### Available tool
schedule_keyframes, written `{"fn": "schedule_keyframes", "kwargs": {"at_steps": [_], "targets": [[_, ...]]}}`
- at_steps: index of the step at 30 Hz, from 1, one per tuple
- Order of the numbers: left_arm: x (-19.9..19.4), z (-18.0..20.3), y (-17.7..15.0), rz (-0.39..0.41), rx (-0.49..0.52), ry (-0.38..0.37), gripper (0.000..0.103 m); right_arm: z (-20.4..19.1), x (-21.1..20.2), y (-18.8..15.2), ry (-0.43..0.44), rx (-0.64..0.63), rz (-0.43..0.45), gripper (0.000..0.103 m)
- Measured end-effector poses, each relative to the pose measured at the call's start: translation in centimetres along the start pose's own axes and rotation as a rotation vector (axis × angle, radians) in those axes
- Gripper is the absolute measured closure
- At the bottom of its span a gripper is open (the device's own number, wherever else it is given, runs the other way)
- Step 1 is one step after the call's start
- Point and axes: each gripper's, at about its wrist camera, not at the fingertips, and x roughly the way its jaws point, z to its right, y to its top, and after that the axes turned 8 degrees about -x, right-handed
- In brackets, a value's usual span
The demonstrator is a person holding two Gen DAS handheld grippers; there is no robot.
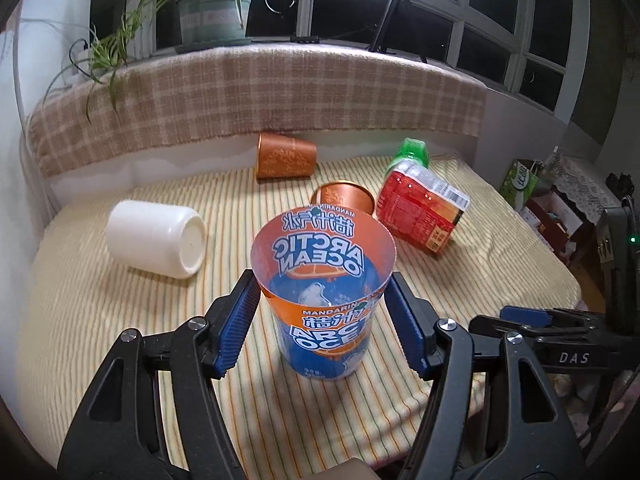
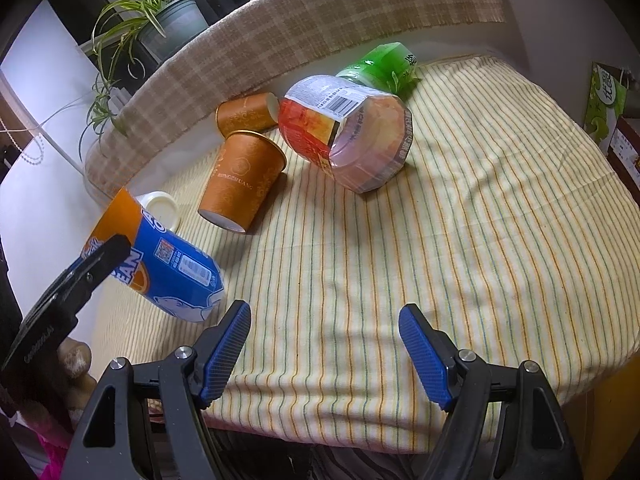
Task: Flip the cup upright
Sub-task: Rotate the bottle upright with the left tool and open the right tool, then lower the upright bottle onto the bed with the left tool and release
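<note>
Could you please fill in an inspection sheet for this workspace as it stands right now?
Surface: striped cloth over the table.
Job's things: Arctic Ocean cup, mouth up, tilted, between the left gripper's pads.
Clutter: white cup, two orange cups, and a green-capped bottle, all lying down.
Grippers: left gripper around the cup; right gripper open, empty.
Cables: nothing seen on the cloth.
Surroundings: potted plant, tripod, plaid cloth.
</note>
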Motion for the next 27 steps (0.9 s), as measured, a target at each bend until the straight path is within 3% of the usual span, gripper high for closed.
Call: {"fn": "schedule_keyframes", "kwargs": {"at_steps": [6,16,27], "targets": [[-0.2,-0.3,-0.4,-0.015,-0.021,-0.018,0.036,-0.5,-0.5,0.2,-0.003,-0.012,0.009,0.024],[-0.5,-0.7,-0.7,-0.032,-0.037,-0.037,0.023,-1.0,-1.0,0.5,-0.036,-0.050,0.039,0.024],[-1.5,-1.5,-1.3,-0.038,-0.065,-0.052,0.022,-2.5,-2.2,1.1,-0.106,-0.135,0.100,0.023]]}}
